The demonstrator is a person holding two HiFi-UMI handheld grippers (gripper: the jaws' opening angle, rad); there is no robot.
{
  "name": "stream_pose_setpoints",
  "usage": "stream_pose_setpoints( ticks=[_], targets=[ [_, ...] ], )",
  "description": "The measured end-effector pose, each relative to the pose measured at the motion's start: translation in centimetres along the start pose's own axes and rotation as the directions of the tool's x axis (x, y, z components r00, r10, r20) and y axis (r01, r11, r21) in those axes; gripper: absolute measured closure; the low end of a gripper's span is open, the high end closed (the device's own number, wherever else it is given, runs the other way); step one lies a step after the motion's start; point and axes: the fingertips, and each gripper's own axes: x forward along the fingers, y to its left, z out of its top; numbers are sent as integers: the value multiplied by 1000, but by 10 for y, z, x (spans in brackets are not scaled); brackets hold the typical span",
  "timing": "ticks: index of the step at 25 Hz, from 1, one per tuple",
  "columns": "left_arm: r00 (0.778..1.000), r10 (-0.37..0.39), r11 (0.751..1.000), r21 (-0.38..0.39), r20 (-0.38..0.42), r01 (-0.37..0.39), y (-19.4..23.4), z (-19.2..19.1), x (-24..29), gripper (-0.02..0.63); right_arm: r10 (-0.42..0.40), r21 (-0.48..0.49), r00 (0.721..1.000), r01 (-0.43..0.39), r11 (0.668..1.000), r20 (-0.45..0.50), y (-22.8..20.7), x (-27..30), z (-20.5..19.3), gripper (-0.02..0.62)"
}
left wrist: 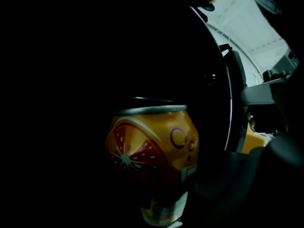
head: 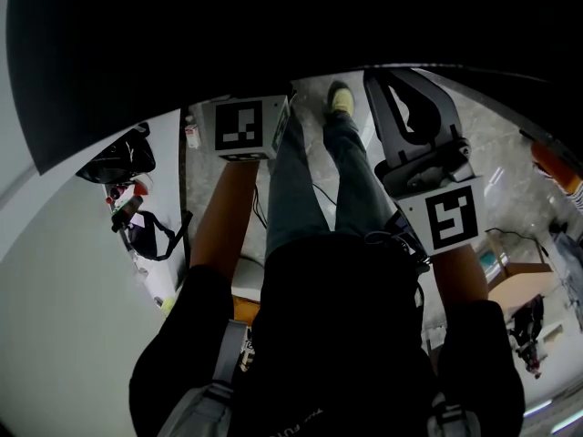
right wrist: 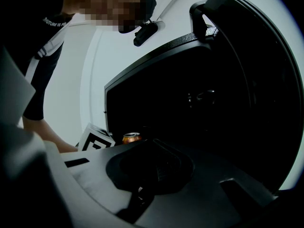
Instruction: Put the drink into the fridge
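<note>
The drink is an orange can point(left wrist: 152, 146) with a citrus-slice print, upright between the dark jaws of my left gripper point(left wrist: 159, 189), which is shut on it. Around the can is the black inside of the fridge point(left wrist: 71, 80). From the right gripper view the same can point(right wrist: 132, 137) shows small beside the left gripper's marker cube point(right wrist: 97, 139), at the lower edge of the black fridge point(right wrist: 190, 103). In the head view the left gripper point(head: 244, 126) reaches under the black fridge top point(head: 182, 44). My right gripper point(head: 428, 180) hangs at the right; its jaws are hidden.
A dark grey moulded surface with a round recess point(right wrist: 156, 170) fills the bottom of the right gripper view. The person's legs point(head: 310, 180) stand on a pale floor. Bags point(head: 118, 162) and a small bottle point(head: 191, 133) lie at the left, a cardboard box point(head: 515, 285) at the right.
</note>
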Motion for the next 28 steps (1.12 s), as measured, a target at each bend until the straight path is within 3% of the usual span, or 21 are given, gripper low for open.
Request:
stream_pose_setpoints(
  ticks=[7,28],
  targets=[
    [997,65,998,4,-32,-65,19,-28,32,250,4,2,1000,-4,1000,-18,2,0,-7,581],
    [987,136,989,73,-88,-129,46,-68,58,250,-11,-18,999,10,1000,-35,2,0,-7,581]
  ],
)
